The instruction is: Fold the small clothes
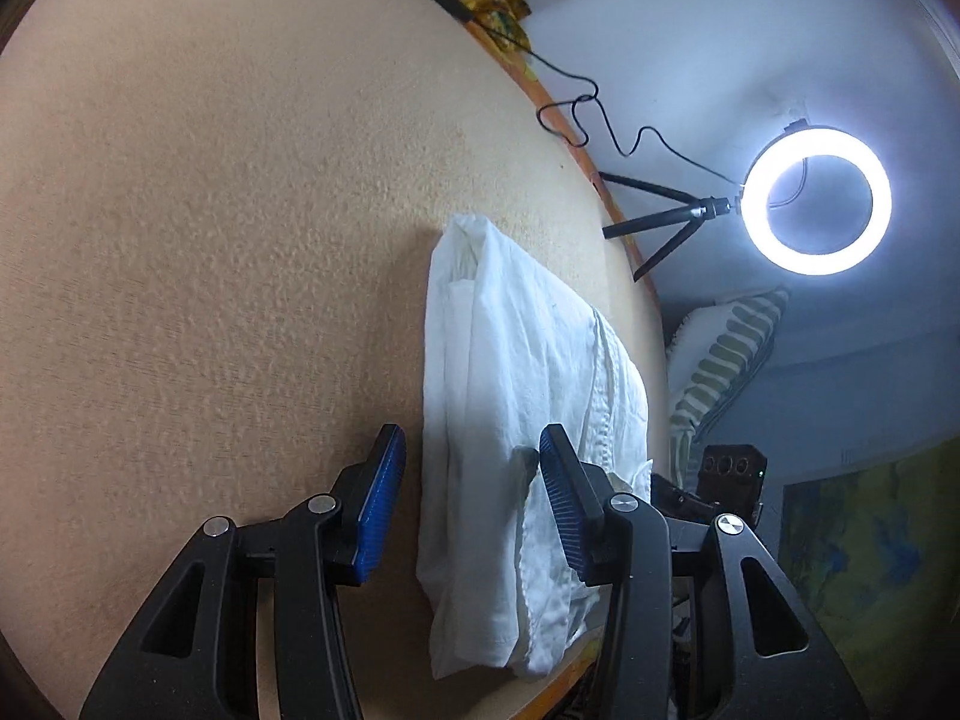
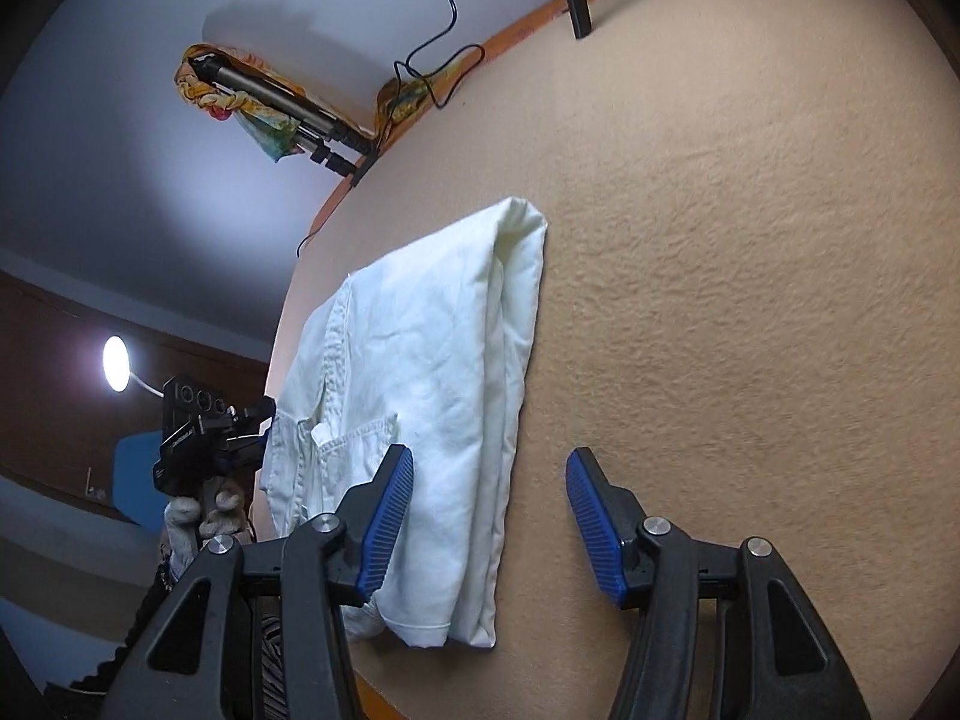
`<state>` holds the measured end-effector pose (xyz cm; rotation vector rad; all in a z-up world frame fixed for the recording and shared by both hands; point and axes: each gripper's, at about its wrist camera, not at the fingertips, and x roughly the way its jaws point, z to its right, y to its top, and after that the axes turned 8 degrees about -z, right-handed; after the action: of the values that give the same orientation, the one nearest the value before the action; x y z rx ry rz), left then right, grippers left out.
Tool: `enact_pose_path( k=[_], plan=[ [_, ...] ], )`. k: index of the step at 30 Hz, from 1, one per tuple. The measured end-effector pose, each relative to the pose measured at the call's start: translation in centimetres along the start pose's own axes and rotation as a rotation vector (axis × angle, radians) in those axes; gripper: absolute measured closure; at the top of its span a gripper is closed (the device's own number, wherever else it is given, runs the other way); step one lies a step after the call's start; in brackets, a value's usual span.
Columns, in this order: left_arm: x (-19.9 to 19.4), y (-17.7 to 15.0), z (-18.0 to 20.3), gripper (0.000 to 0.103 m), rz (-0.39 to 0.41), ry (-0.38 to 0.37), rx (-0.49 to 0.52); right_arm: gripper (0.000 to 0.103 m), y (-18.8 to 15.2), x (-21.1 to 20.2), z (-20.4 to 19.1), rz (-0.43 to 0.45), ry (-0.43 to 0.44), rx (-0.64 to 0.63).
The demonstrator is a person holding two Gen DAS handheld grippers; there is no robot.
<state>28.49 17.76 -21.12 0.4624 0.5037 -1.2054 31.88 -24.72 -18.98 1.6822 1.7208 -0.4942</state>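
Observation:
A white garment (image 1: 516, 420) lies folded into a long strip on the beige textured table (image 1: 210, 270), near its edge. My left gripper (image 1: 471, 504) is open, its blue pads either side of the strip's near part, holding nothing. In the right wrist view the same garment (image 2: 432, 372) shows with a waistband and pocket at its left side. My right gripper (image 2: 489, 522) is open over the strip's near right edge, empty. The left gripper's body (image 2: 210, 426) and a gloved hand show at the table edge beside the garment.
A lit ring light (image 1: 817, 199) on a small black tripod stands at the table's edge, with a black cable (image 1: 600, 114) trailing along it. A striped pillow (image 1: 720, 354) lies beyond the edge. A folded tripod wrapped in colourful cloth (image 2: 264, 90) sits at the far edge.

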Motion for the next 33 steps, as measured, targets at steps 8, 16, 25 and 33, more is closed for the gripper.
enact_pose_path(
  k=[8, 16, 25, 33],
  plan=[
    [1.5, 0.7, 0.2, 0.058, -0.003, -0.073, 0.014, 0.055, 0.6, 1.3, 0.6, -0.012, 0.16, 0.061],
    [2.5, 1.0, 0.5, 0.078, 0.006, -0.054, 0.031, 0.068, 0.7, 2.5, -0.5, -0.03, 0.172, 0.041],
    [2.7, -0.2, 4.6, 0.09, 0.068, 0.167, 0.214, 0.088, -0.7, 1.8, -5.4, 0.019, -0.108, -0.161],
    [2.2, -2.3, 9.1, 0.092, 0.141, 0.232, 0.384, 0.092, -2.3, 0.6, -8.7, 0.074, -0.239, -0.303]
  ],
)
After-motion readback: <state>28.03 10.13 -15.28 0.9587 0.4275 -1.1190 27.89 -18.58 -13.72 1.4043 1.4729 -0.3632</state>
